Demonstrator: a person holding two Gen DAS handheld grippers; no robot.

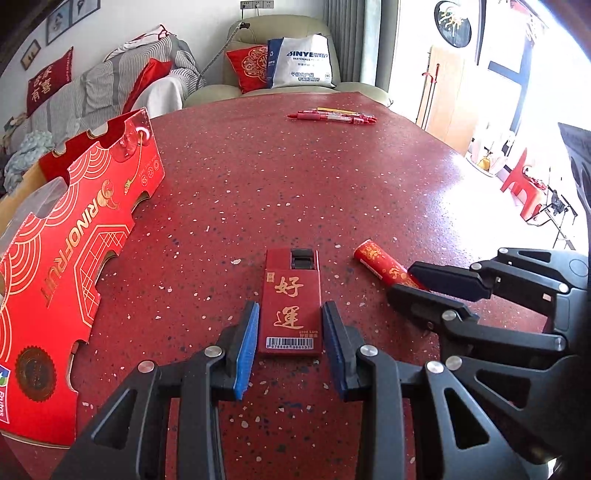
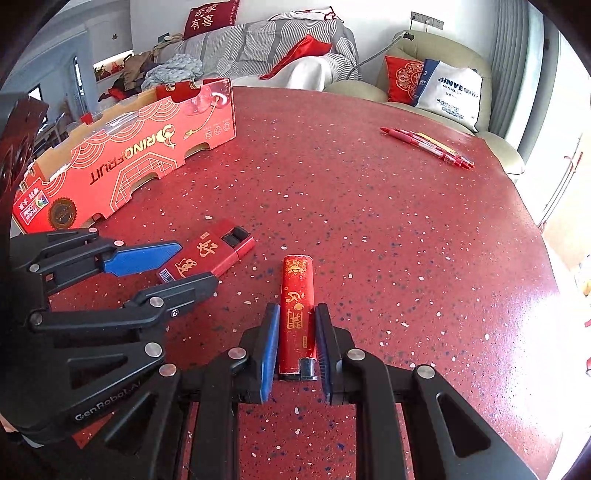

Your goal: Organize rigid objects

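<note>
A big round table (image 1: 332,177) has a dark red top with small white and blue specks. Behind it is a sofa (image 2: 280,48) under a grey striped cover (image 1: 110,74), with red cushions (image 1: 50,83) and a heap of clothes (image 2: 173,68) at one end. Next to the sofa is a beige armchair (image 1: 280,29) holding a red cushion and a white and blue bag (image 1: 303,62). The wall (image 1: 207,26) is white, with small framed pictures (image 1: 59,22) and a row of sockets (image 1: 256,4). Very bright daylight comes in through a large window (image 1: 535,92) on the right. A round dark picture (image 1: 453,23) hangs above a wooden cabinet (image 1: 448,92).
</note>
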